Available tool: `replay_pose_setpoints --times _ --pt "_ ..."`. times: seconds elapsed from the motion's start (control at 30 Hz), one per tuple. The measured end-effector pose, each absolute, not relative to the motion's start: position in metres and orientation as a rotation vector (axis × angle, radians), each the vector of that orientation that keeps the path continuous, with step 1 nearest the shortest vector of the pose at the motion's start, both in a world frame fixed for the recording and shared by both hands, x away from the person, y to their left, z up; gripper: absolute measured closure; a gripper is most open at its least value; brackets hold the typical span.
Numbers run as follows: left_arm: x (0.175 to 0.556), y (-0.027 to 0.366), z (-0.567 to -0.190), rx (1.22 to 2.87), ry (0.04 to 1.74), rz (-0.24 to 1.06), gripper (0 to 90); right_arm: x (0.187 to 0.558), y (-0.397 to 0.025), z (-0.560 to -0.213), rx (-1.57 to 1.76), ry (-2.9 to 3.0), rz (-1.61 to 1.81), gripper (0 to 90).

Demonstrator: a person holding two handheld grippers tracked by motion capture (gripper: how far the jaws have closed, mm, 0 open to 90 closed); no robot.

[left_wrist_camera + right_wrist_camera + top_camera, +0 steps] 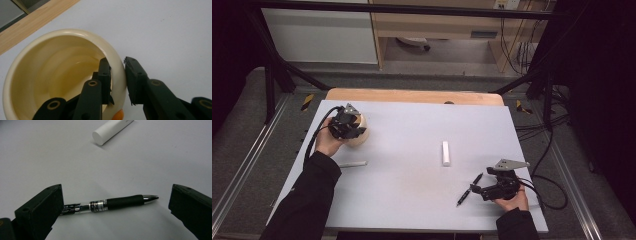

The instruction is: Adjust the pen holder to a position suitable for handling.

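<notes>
The jaws of the left gripper [352, 126] straddle the rim of a cream bowl [62, 75] at the upper left of the high view, one jaw inside and one outside the wall; in the left gripper view a thin gap shows beside the outer jaw, so I cannot tell whether they are clenched on it. The gripper body hides most of the bowl from above. Below it, at left of centre, a slim pale stick [353, 163] lies flat on the grey desk [412, 135]; its make is too small to tell. Right of centre lies a white cylinder [445, 152], cut off by the top edge in the right gripper view. At lower right the right gripper [473, 190] rests with jaws spread wide on either side of a black pen [110, 204], released. The pen's rear end is hidden behind the left-hand jaw.
</notes>
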State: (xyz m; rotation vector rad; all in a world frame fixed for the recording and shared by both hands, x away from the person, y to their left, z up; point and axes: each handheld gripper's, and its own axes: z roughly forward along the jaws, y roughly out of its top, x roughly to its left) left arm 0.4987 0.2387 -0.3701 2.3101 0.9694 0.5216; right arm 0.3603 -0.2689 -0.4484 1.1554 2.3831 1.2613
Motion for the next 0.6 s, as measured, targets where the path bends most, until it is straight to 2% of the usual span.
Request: replay_pose_setpoints --times 0.6 --pt "0.4907 0.2381 -0.3662 2.326 0.973 0.521 76.5 0.3601 -0.2694 -0.4476 1.159 2.383 1.268 0.6"
